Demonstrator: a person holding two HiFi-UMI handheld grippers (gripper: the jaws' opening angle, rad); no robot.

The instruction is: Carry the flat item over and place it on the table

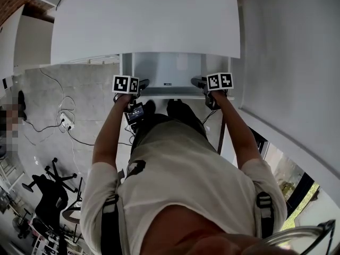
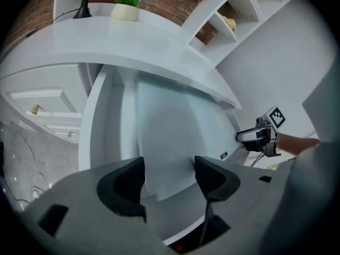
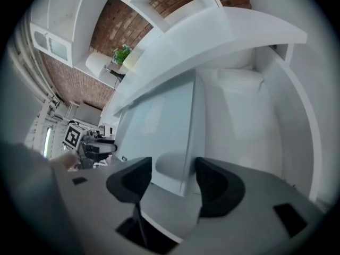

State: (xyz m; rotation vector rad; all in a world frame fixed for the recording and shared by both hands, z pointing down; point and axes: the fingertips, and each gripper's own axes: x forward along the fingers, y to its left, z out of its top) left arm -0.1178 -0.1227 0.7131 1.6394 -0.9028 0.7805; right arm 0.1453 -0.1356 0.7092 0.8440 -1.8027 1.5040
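Observation:
A flat pale panel [image 1: 170, 92] lies level under the white table top [image 1: 143, 25], inside the white frame below it. My left gripper [image 1: 139, 86] is at the panel's near left corner and my right gripper [image 1: 201, 84] at its near right corner. In the left gripper view the panel [image 2: 164, 132] fills the middle and its near corner sits between the spread jaws [image 2: 167, 182]. In the right gripper view the panel's [image 3: 159, 126] edge runs down between the jaws [image 3: 172, 182]. Neither pair of pads visibly presses on it.
A potted plant [image 2: 127, 1] and a black lamp base [image 2: 84, 7] stand on the table against a brick wall. White shelves [image 2: 234, 20] rise at the right. On the floor at left lie cables, a power strip [image 1: 66, 122] and an office chair [image 1: 50, 190].

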